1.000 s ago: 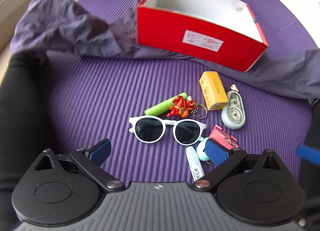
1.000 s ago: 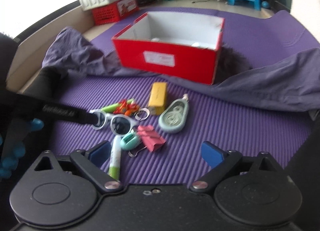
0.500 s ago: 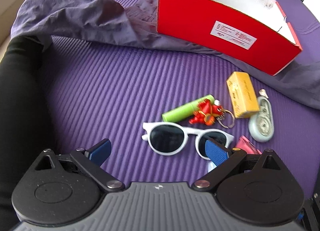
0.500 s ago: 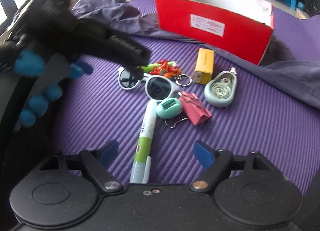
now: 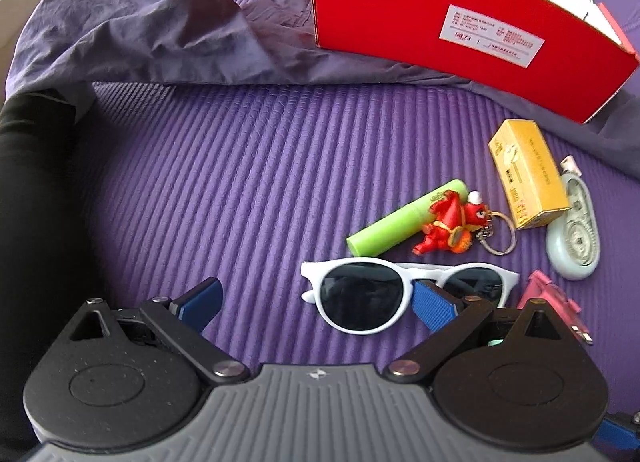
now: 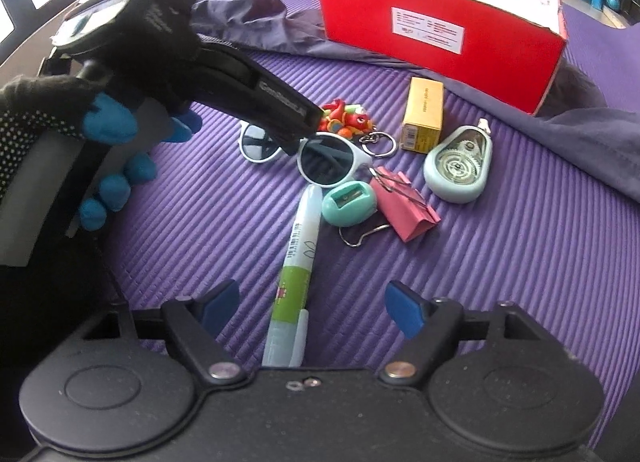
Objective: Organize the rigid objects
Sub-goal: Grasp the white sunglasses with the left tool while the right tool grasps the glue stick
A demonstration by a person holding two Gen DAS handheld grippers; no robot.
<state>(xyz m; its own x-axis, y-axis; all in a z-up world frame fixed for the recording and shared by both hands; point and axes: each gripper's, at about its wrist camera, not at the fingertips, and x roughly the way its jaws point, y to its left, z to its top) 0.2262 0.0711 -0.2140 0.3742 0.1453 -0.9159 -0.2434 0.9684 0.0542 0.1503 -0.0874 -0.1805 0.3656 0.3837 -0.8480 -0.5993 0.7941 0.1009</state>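
White sunglasses [image 5: 360,294] lie on the purple mat, also in the right wrist view [image 6: 328,160]. My left gripper [image 5: 316,304] is open, its right finger over the glasses' bridge, the left lens between the jaws. It shows from outside in the right wrist view [image 6: 298,130]. My right gripper [image 6: 312,306] is open and empty, with a white-green pen [image 6: 296,262] lying between its fingers. A red open box [image 5: 460,34] stands behind.
Near the glasses lie a green tube [image 5: 400,222], a red toy keychain [image 5: 452,222], a yellow box [image 5: 526,174], a mint tape dispenser [image 6: 458,164], a mint sharpener [image 6: 350,206] and a pink binder clip [image 6: 404,208]. Purple cloth [image 5: 140,30] is bunched at the back left.
My left gripper has moved down and forward onto the sunglasses. My right gripper has moved closer to the pen. Both stay open.
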